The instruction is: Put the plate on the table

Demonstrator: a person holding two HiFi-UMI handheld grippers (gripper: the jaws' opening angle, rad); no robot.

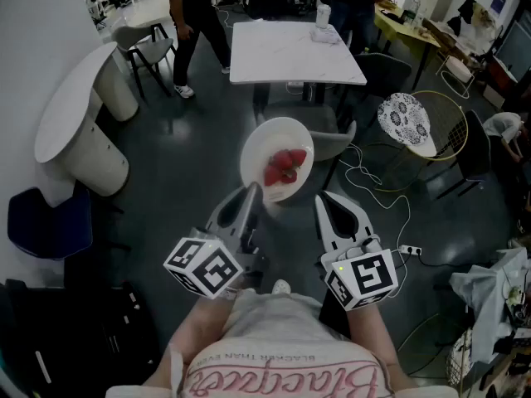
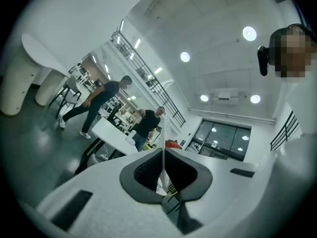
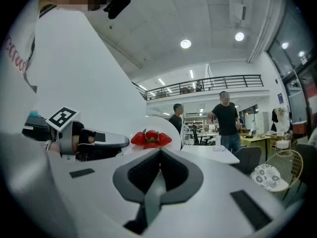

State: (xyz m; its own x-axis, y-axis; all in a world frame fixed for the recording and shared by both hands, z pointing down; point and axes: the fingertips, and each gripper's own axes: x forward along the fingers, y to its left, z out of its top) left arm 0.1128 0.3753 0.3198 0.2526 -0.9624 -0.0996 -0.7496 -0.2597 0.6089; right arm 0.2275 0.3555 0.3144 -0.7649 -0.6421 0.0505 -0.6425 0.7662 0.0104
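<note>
A white plate (image 1: 282, 139) with red strawberries (image 1: 284, 167) is held up in the air over the dark floor. My left gripper (image 1: 255, 189) is shut on its near rim. In the left gripper view the rim (image 2: 163, 138) shows edge-on as a thin line pinched between the jaws. My right gripper (image 1: 320, 198) hangs just right of the plate, shut and holding nothing. Its own view shows the plate (image 3: 166, 125) and strawberries (image 3: 151, 138) just beyond its closed tips (image 3: 159, 151). A square white table (image 1: 294, 52) stands further ahead.
Two people (image 1: 195, 23) stand beyond the table. A bottle (image 1: 323, 15) sits on its far corner. Grey chairs (image 1: 332, 143) stand under the plate and by a curved white counter (image 1: 70, 110) at left. A patterned cushion chair (image 1: 406, 123) and floor cables (image 1: 373, 181) are at right.
</note>
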